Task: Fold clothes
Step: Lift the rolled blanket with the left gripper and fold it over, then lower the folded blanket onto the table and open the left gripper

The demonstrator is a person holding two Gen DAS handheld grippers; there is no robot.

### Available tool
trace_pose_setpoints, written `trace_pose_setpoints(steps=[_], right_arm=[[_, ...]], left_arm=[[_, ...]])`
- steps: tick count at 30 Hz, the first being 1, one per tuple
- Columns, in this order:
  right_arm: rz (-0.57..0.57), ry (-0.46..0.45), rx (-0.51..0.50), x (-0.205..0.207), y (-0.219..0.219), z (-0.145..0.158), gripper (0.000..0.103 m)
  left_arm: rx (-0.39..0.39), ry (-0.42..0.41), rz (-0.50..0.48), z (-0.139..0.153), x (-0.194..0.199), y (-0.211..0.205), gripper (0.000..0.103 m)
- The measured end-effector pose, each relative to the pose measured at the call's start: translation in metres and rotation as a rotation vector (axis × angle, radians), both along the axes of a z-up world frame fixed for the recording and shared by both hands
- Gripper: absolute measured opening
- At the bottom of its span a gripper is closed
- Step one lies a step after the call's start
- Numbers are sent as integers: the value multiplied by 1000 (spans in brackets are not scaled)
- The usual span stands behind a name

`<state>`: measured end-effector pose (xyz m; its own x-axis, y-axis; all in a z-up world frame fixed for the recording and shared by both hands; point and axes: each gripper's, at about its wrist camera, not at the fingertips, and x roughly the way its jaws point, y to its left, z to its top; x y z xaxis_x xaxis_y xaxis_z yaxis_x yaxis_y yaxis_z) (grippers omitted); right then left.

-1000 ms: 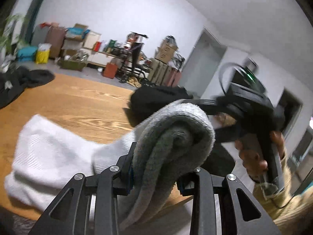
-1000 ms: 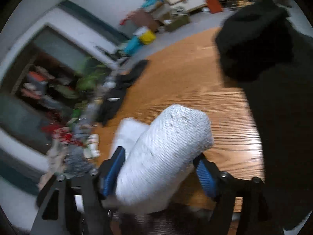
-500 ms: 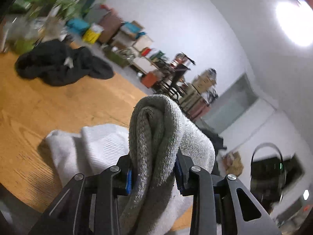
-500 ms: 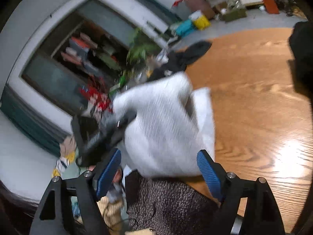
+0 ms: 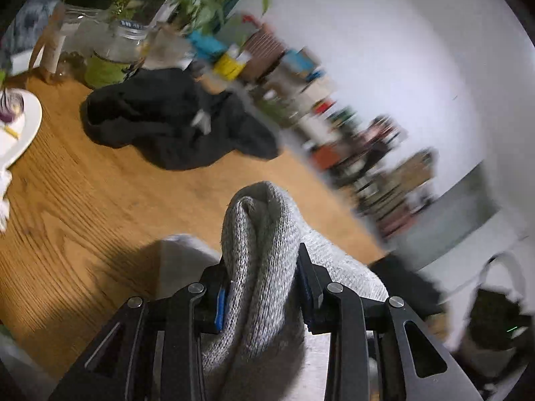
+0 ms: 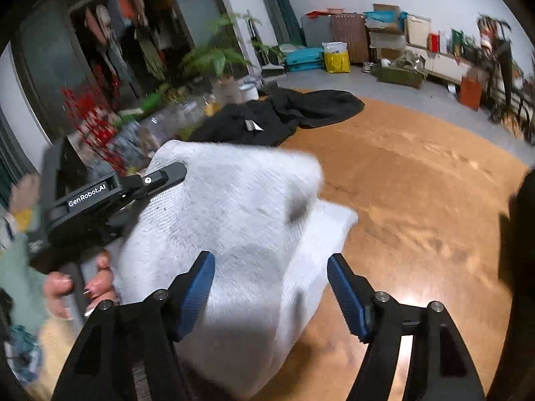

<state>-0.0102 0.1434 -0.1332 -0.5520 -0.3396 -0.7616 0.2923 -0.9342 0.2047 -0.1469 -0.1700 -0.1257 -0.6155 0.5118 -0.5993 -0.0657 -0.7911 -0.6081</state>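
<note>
Knit sock [image 5: 260, 250] bunched, soft, ribbed, grey.

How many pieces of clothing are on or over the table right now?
2. A white knit garment hangs over the near table edge, pinched by the left gripper. A black garment lies crumpled at the far side by the plants. More may be hidden.

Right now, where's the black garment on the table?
The black garment lies crumpled at the far side of the wooden table, beyond the white knit cloth. In the left wrist view it sits upper left, beside the glass jars.
</note>
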Motion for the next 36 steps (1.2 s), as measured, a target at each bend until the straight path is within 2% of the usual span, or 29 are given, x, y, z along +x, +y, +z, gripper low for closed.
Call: trace_pose_setpoints(steps=[2, 3, 4, 6, 8, 9, 11, 12, 14, 15, 17, 18, 19, 20, 21, 24, 26, 28, 30, 31, 33, 36], right_arm=[[-23, 4, 59, -20, -9, -7, 61], [-51, 34, 123, -30, -13, -12, 61], [-74, 47, 201, -40, -18, -19, 63], [-97, 23, 228, -51, -20, -30, 63], [-103, 10, 250, -59, -22, -35, 63], [-95, 15, 266, -61, -24, -34, 63], [-86, 6, 290, -57, -23, -20, 58], [-86, -4, 297, -53, -22, -11, 52], [-47, 34, 253, -36, -19, 14, 52], [1, 52, 214, -25, -20, 26, 50], [71, 31, 169, -20, -25, 29, 47], [104, 17, 149, -19, -28, 29, 44], [118, -47, 150, -27, -31, 18, 38], [128, -122, 156, -36, -33, 3, 37], [120, -187, 139, -47, -33, -14, 37], [89, -245, 74, -68, -24, -24, 37], [81, -282, 48, -81, -21, -26, 39], [81, -289, 66, -85, -25, -27, 39], [86, -284, 95, -87, -31, -28, 41], [95, -275, 112, -85, -34, -27, 41], [108, -262, 142, -79, -35, -22, 41], [108, -250, 155, -71, -31, -8, 40]], left_arm=[[-78, -65, -7, -10, -15, 11, 34], [-133, -97, -17, -14, -21, 18, 35], [-194, -121, -25, -16, -26, 25, 39], [-325, -159, -41, -16, -35, 40, 47], [-524, -174, -62, -12, -43, 60, 57], [-628, -174, -66, -10, -45, 70, 65], [-752, -180, -81, -8, -47, 82, 67], [-754, -202, -84, -8, -49, 81, 67], [-691, -271, -83, -11, -57, 71, 67], [-632, -317, -82, -13, -61, 62, 67], [-498, -405, -79, -14, -67, 42, 67], [-435, -423, -74, -7, -62, 31, 67], [-376, -428, -68, 3, -55, 19, 67], [-316, -433, -61, 12, -47, 8, 67], [-290, -409, -65, 26, -36, -1, 66], [-278, -366, -158, 55, -12, -5, 66], [-254, -394, -229, 58, -5, 0, 66], [-288, -458, -279, 45, -7, 11, 66], [-356, -539, -311, 20, -12, 24, 66], [-354, -568, -315, 8, -14, 27, 68], [-293, -615, -309, -11, -19, 21, 76], [-200, -632, -314, -21, -20, 5, 77]])
